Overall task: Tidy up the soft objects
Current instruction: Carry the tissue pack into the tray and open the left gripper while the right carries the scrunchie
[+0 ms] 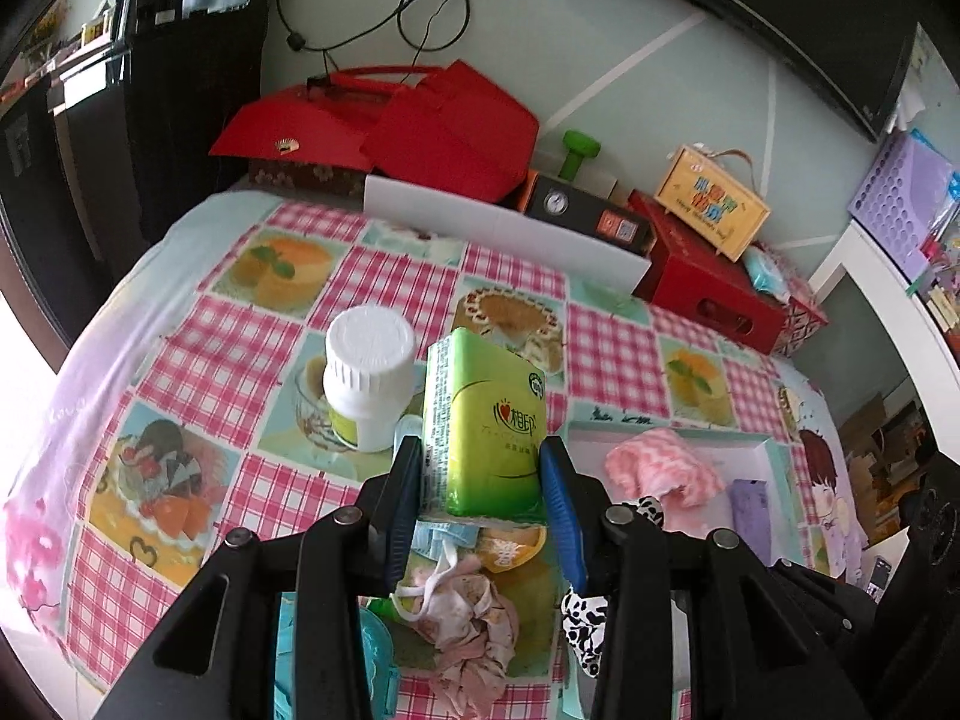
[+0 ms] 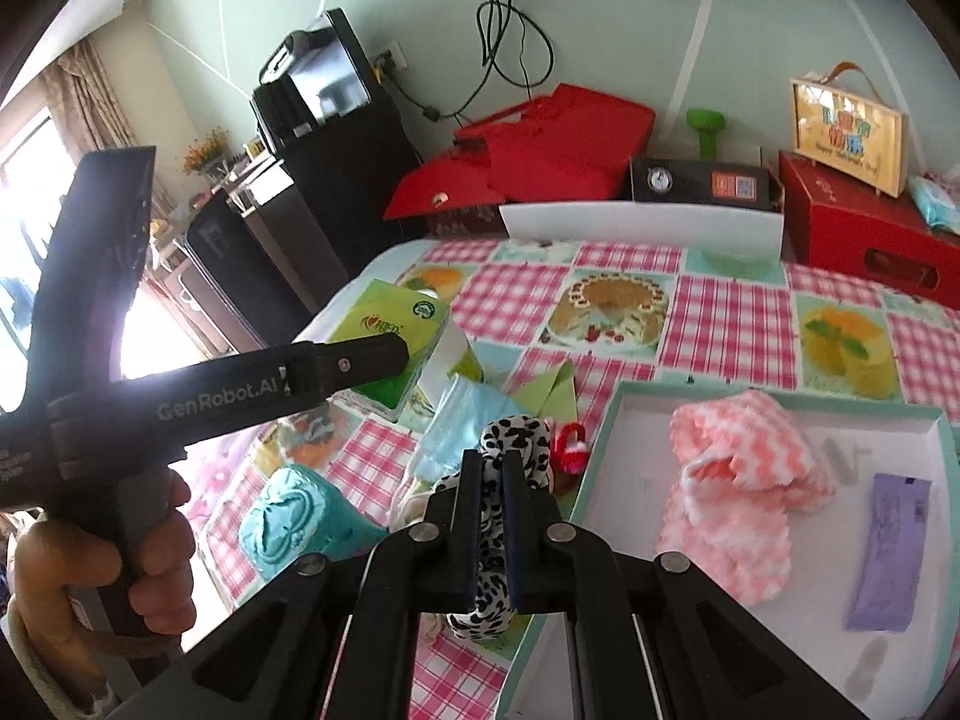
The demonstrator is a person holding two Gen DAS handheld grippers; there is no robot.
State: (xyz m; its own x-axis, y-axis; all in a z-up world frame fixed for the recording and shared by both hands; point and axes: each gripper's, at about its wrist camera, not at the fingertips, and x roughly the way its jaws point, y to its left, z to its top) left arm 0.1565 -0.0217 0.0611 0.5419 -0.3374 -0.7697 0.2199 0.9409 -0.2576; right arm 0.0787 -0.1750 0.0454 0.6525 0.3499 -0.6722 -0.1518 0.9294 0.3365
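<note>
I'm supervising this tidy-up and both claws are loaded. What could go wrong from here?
The left claw grips the green tissue pack only near its bottom end, so it might tip out. The black-and-white spotted fabric band in the right claw hangs loose and could snag the white tray rim.

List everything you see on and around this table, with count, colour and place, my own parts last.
tissue pack: one, green, in left claw
scrunchie: one, black-and-white, in right claw
bottle: one, white, on tablecloth beside tissue pack
tray: one, white with mint rim, right side of table
fluffy cloth: one, pink-and-white, in tray
sachet: one, purple, in tray
red boxes: several, back of table
dumbbell: one, green, at the wall
tablecloth: one, pink check with cake pictures
left claw: black, blue pads, shut on tissue pack
right claw: black, shut on scrunchie
hand: one, holding left claw's handle
</note>
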